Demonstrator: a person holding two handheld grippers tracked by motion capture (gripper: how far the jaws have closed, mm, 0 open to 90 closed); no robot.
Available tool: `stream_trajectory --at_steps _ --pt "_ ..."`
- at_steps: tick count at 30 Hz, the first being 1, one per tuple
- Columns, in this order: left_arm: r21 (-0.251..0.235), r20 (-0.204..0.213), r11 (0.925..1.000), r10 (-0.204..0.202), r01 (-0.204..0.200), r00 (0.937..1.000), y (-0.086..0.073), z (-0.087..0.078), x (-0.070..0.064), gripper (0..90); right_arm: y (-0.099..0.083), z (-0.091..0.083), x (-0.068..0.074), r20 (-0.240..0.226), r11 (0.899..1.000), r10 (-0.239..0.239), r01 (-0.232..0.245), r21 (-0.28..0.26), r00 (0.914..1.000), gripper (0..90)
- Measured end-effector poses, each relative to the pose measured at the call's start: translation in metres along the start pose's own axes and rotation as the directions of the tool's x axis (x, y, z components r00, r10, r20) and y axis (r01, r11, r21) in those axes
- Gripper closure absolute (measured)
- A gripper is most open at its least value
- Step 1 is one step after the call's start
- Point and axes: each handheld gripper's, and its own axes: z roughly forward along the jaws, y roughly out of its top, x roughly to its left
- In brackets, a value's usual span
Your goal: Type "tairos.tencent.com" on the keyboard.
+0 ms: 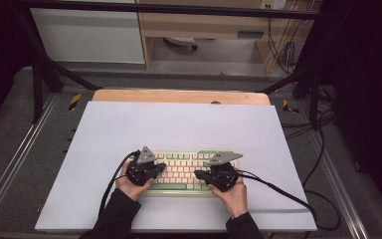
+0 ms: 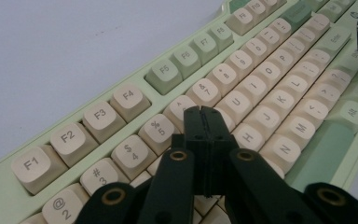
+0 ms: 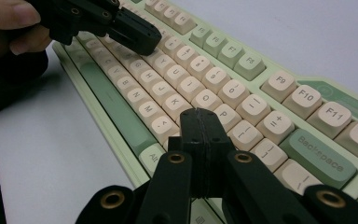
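Two hand-held grippers, the left hand-held gripper [image 1: 155, 168] and the right hand-held gripper [image 1: 202, 175], hover over a pale green keyboard [image 1: 186, 170], each with its jaws pressed together on nothing. The keyboard lies near the front of a white worktop [image 1: 179, 127]; beyond stand wooden shelving [image 1: 204, 25] and trailing cables [image 1: 283, 50].

Your high view looks down the bench [image 1: 129, 124]; both gripper views skim close over one shared keyboard [image 1: 181, 172]
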Motion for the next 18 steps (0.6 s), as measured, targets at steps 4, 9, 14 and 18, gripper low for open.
stream_trajectory --at_steps 4,9,14,18 --pt "0.009 0.000 1.0000 0.002 -0.002 1.0000 -0.001 0.002 0.000 90.0 0.000 0.000 0.000 0.001 1.000 -0.001 0.001 0.000 1.0000 90.0" --pt "0.005 0.004 1.0000 0.002 -0.002 1.0000 -0.001 0.000 -0.001 90.0 0.000 0.000 0.000 0.001 1.000 0.000 0.000 0.000 1.0000 90.0" --pt "-0.015 0.010 0.9998 0.009 -0.009 0.9999 0.001 -0.008 -0.002 90.0 0.001 -0.003 0.000 0.002 1.000 0.000 0.000 -0.006 1.0000 90.0" --pt "-0.030 0.015 0.9995 0.007 -0.007 0.9999 0.001 -0.016 -0.001 90.0 0.002 -0.004 0.000 0.002 1.000 -0.005 0.005 -0.011 1.0000 90.0"
